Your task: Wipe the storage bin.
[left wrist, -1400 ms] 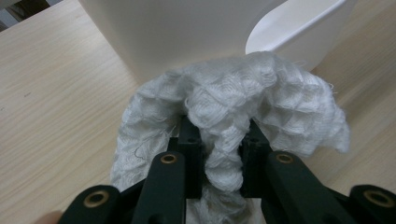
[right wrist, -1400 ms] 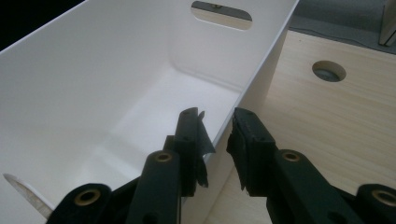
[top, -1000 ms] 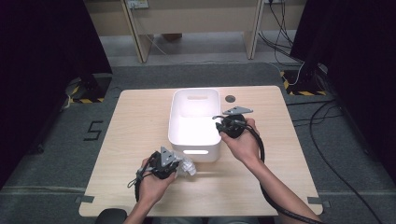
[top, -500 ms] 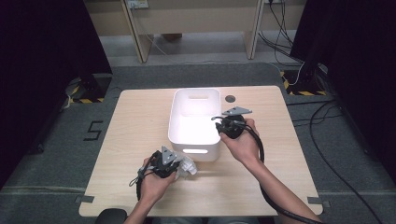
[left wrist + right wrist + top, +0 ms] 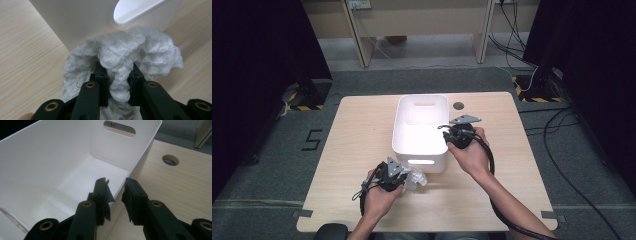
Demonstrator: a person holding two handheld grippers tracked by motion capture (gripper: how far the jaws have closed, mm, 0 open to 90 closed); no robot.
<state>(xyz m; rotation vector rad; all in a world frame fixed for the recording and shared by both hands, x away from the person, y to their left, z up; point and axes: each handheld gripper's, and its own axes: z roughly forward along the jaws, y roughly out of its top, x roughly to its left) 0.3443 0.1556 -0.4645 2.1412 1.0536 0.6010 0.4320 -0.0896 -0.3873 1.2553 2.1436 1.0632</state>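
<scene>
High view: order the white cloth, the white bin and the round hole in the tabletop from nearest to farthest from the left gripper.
1. White cloth: pinched in the left gripper, at the table's near edge.
2. White bin: just beyond the cloth, mid-table.
3. Round hole: far side, right of the bin.

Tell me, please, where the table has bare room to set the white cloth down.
The table is bare between its left edge and the white bin, and also right of the right gripper. It is crowded at the bin's near wall, where the left gripper clamps the white cloth.
</scene>
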